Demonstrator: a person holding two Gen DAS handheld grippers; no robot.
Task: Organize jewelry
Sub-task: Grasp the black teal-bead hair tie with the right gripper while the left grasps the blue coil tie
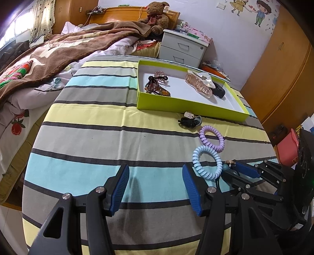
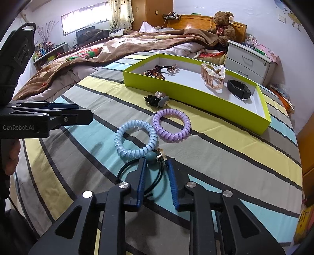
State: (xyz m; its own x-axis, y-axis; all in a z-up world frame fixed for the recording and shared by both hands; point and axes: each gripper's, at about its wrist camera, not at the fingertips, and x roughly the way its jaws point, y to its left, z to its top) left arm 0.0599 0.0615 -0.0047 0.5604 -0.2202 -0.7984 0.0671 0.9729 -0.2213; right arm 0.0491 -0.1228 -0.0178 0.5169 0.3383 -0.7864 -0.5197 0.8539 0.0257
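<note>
A lime green box (image 1: 176, 105) (image 2: 196, 98) on the striped table holds bead bracelets (image 1: 157, 86), a clear pink hair claw (image 1: 200, 83) (image 2: 213, 77) and a black band (image 2: 238, 89). In front lie a black hair tie with charms (image 1: 189, 120) (image 2: 157, 100), a purple coil tie (image 1: 212, 138) (image 2: 171, 125) and a blue coil tie (image 1: 207, 164) (image 2: 136, 138). My right gripper (image 2: 157, 162) (image 1: 233, 168) is partly closed around a thin black cord tie with a teal bead (image 2: 151, 156). My left gripper (image 1: 156, 172) is open and empty, left of the blue coil.
A bed with a brown blanket (image 1: 58, 51) lies to the left. A white nightstand (image 1: 182, 47) and a teddy bear (image 1: 157, 17) stand behind the table. A wooden wardrobe (image 1: 278, 74) is at the right. The table edge curves near a pink bag (image 1: 288, 149).
</note>
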